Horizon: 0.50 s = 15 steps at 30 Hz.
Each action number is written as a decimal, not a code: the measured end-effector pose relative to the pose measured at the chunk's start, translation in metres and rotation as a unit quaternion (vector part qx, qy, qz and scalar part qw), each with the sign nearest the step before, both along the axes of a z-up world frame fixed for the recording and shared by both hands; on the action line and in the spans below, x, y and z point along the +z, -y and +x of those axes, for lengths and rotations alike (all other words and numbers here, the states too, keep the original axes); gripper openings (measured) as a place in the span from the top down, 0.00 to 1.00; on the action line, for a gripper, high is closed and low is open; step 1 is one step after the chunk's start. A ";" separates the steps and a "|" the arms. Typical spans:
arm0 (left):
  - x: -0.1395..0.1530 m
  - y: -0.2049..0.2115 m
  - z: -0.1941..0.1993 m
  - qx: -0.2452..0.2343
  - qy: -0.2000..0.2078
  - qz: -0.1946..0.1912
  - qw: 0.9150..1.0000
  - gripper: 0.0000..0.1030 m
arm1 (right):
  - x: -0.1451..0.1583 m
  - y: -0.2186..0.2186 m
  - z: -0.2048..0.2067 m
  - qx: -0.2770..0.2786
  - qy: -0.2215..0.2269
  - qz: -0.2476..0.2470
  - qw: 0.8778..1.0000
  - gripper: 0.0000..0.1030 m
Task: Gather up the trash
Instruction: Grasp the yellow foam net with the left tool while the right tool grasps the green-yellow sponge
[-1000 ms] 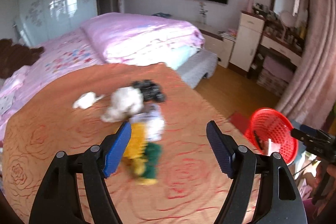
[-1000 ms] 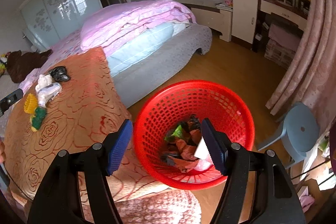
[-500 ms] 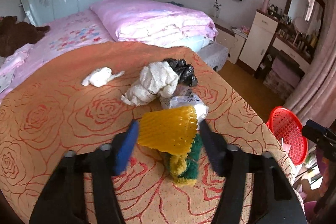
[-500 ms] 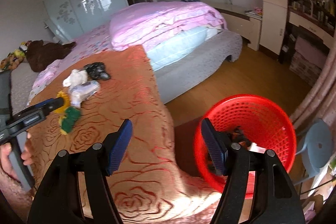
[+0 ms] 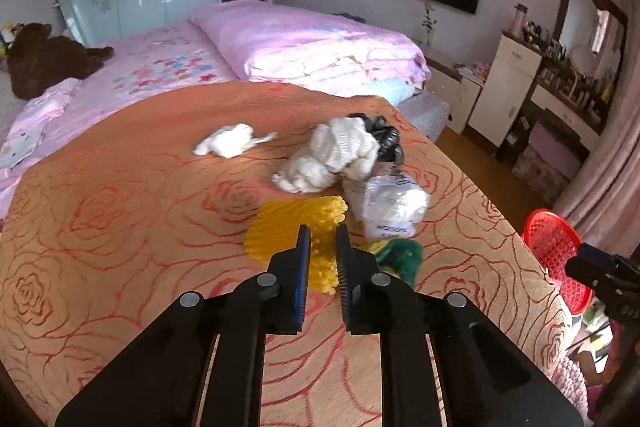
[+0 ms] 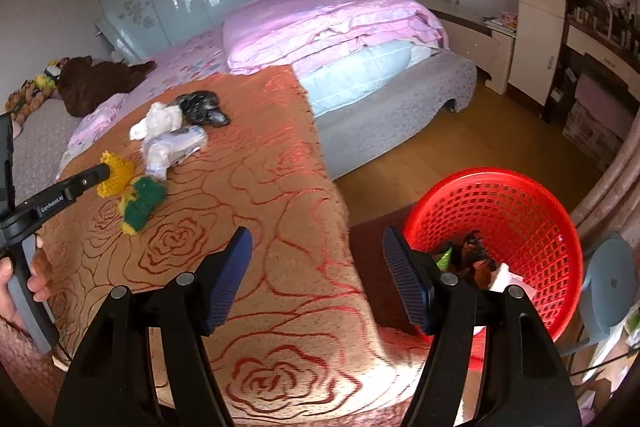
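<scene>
Trash lies on the orange rose-patterned bedspread (image 5: 120, 227). My left gripper (image 5: 322, 231) is closing tight, its pads pinching a yellow foam net (image 5: 288, 227). Touching the net on the right are a green foam net (image 5: 400, 257) and a crumpled white plastic bag (image 5: 390, 205). Behind them sit a white wad (image 5: 340, 155), a black bag (image 5: 384, 137) and a small white tissue (image 5: 230, 145). In the right wrist view my right gripper (image 6: 318, 247) stands open, holding nothing, over the bed's edge. Beside it on the floor is the red basket (image 6: 520, 211), which holds trash.
A folded pink duvet (image 5: 312, 43) and a brown plush toy (image 5: 44, 59) lie further up the bed. Wooden floor (image 6: 480, 147) separates the bed from a white cabinet (image 6: 540, 27) and dresser. A blue stool (image 6: 612, 287) stands right of the basket. A hand (image 6: 24, 279) holds the left gripper's handle.
My left gripper came forward and down over the yellow net and closed on it. My right gripper swung left, from above the basket to the bed's edge, staying open.
</scene>
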<state>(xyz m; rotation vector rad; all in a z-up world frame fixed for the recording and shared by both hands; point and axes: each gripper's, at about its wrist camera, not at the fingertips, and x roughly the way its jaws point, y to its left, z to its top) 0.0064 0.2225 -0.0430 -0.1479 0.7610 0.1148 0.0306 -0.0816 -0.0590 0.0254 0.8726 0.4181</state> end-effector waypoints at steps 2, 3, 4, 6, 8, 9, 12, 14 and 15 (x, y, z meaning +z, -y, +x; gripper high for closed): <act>0.000 -0.006 -0.008 0.009 0.004 -0.004 1.000 0.89 | -0.001 -0.009 -0.001 0.008 -0.001 0.000 1.000 0.36; 0.001 -0.008 -0.010 0.012 0.005 -0.004 1.000 0.89 | -0.001 -0.017 -0.002 0.015 -0.002 0.000 1.000 0.36; 0.000 -0.009 -0.013 0.017 0.006 -0.001 1.000 0.89 | -0.001 -0.021 -0.003 0.020 -0.003 0.000 1.000 0.36; -0.001 -0.012 -0.020 0.023 0.008 0.003 1.000 0.89 | -0.001 -0.038 -0.003 0.035 -0.004 0.000 0.999 0.36; -0.002 -0.015 -0.023 0.028 0.007 0.002 1.000 0.89 | -0.002 -0.057 -0.004 0.055 -0.004 0.000 0.998 0.36; -0.003 -0.018 -0.024 0.031 0.007 -0.002 1.000 0.89 | -0.001 -0.065 -0.004 0.062 -0.003 -0.001 0.998 0.36; -0.006 -0.029 -0.029 0.042 0.007 -0.015 0.999 0.89 | -0.002 -0.095 -0.007 0.092 -0.001 -0.005 0.996 0.36; -0.007 -0.037 -0.033 0.048 0.010 -0.022 0.999 0.89 | -0.003 -0.112 -0.009 0.109 0.002 -0.009 0.994 0.36; -0.008 -0.040 -0.034 0.050 0.011 -0.025 0.998 0.89 | -0.004 -0.121 -0.010 0.119 0.002 -0.011 0.993 0.36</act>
